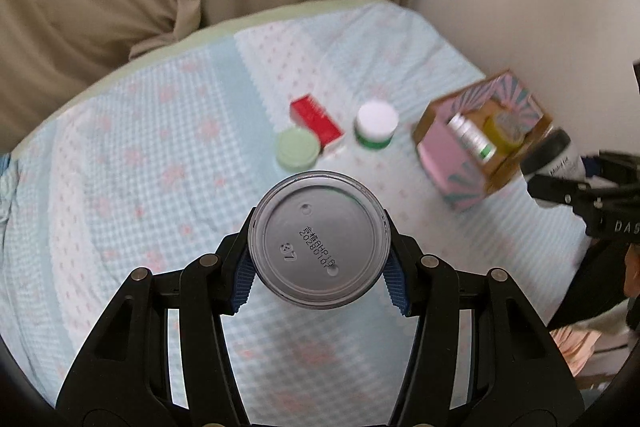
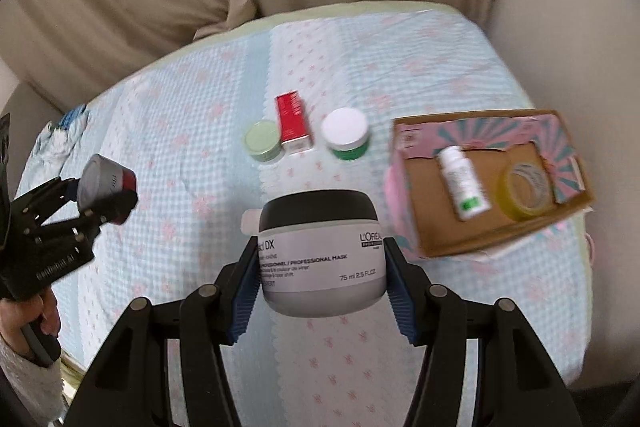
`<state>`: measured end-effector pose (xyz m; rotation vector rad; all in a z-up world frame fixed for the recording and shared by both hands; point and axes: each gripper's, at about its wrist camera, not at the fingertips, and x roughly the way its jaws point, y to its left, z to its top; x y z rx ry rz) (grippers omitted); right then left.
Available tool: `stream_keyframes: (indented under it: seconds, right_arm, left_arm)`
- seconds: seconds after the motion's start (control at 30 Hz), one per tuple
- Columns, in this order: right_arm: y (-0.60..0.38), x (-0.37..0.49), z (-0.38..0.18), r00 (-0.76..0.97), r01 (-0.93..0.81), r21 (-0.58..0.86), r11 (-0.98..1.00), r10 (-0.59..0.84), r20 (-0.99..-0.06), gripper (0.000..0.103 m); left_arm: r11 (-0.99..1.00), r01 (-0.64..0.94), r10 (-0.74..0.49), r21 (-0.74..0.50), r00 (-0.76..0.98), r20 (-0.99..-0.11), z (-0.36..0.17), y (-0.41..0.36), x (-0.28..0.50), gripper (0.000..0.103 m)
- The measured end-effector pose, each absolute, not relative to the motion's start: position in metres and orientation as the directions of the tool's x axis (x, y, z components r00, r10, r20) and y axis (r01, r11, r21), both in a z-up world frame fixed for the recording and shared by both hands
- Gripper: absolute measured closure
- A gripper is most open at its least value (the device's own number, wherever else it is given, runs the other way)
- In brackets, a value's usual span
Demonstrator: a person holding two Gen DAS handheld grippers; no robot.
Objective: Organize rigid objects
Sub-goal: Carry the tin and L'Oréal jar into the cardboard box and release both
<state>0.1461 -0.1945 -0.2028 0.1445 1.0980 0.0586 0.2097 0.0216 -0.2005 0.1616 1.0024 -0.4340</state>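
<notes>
Jaws pinch both: left gripper [image 1: 319, 263] tin [image 1: 319, 240], label hidden; right gripper [image 2: 322, 281] jar [image 2: 321, 259], text part-covered.

The silver can [image 1: 318, 240] is showing only its base, hiding its label. The box's [image 2: 492, 227] contents are blurring; the yellowish ring [image 2: 524, 193] is perhaps tape.

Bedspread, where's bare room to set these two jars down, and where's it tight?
The bedspread lies bare left of the pale green tin and in front of the row. It is crowded where the tin, red box and white-lidded jar line up, and inside the cardboard box.
</notes>
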Motion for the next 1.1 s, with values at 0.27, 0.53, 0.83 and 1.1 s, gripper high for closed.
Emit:
stream_keyframes:
  seconds: [0.27,0.53,0.83,1.1]
  right_arm:
    - [-0.274,0.12,-0.165,0.495,0.142,0.155,0.978,0.065,-0.867,0.049]
    - [-0.361,0.118,-0.154,0.494,0.194,0.158,0.968,0.043,-0.869,0.049]
    - [-0.442,0.154,-0.18,0.437,0.19,0.152,0.97,0.055,-0.898,0.049]
    - [-0.478,0.21,-0.246,0.348,0.15,0.202,0.968,0.139,-0.927,0.049]
  left_arm:
    - [0.884,0.459,-0.327,-0.09,0.469,-0.82,-0.161,-0.053,0.201,0.053]
    - [0.869,0.479,-0.363,-0.124,0.447,-0.817,-0.157,-0.148,0.194,0.053]
    - [0.868,0.471,-0.362,-0.16,0.378,-0.852,-0.196,-0.244,0.21,0.053]
    - [0.89,0.443,-0.256,-0.108,0.292,-0.922,-0.263,-0.293,0.244,0.053]
